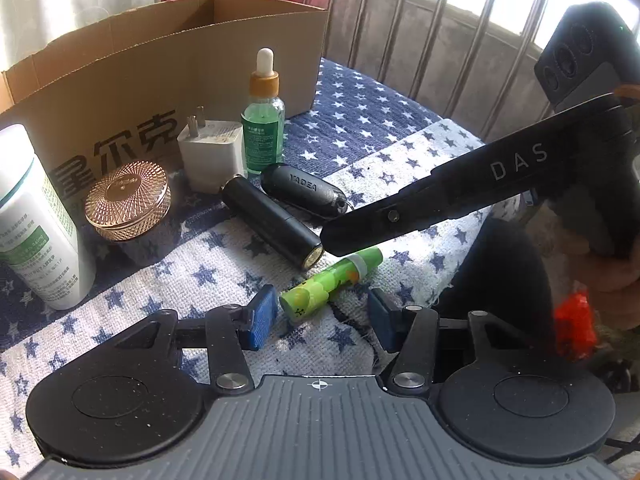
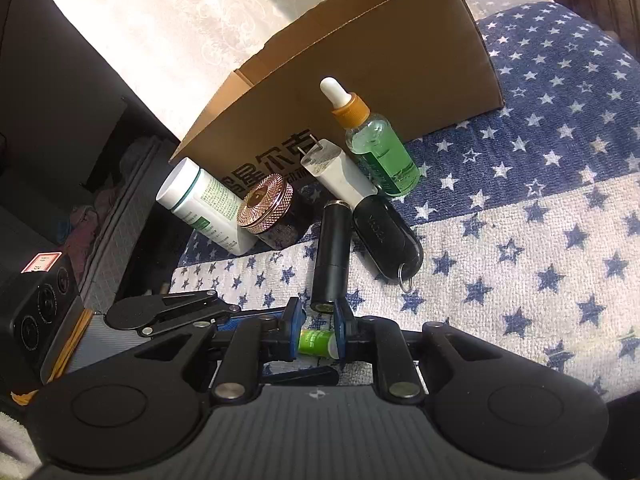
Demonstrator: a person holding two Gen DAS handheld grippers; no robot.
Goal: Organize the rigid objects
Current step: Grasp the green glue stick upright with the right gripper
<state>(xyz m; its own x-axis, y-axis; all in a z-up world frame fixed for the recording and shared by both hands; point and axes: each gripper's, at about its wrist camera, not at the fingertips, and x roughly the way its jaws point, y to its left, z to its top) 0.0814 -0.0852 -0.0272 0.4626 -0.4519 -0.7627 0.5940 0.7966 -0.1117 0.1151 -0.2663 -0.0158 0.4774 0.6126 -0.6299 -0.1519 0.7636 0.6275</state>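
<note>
A green tube (image 1: 330, 282) lies on the star-patterned cloth (image 1: 400, 140). My left gripper (image 1: 320, 316) is open, its blue pads either side of the tube's near end. My right gripper (image 2: 318, 330) is closed on the tube (image 2: 316, 343); in the left wrist view its black finger (image 1: 400, 216) lies over the tube's far end. Behind lie a black cylinder (image 1: 272, 220), a black key fob (image 1: 304, 192), a white charger (image 1: 212, 156), a green dropper bottle (image 1: 262, 120), a rose-gold jar (image 1: 128, 200) and a white bottle (image 1: 32, 220).
An open cardboard box (image 1: 160, 72) stands behind the objects. Metal railing bars (image 1: 420, 20) run along the back right. In the right wrist view the cloth's left edge drops to dark furniture (image 2: 60, 160).
</note>
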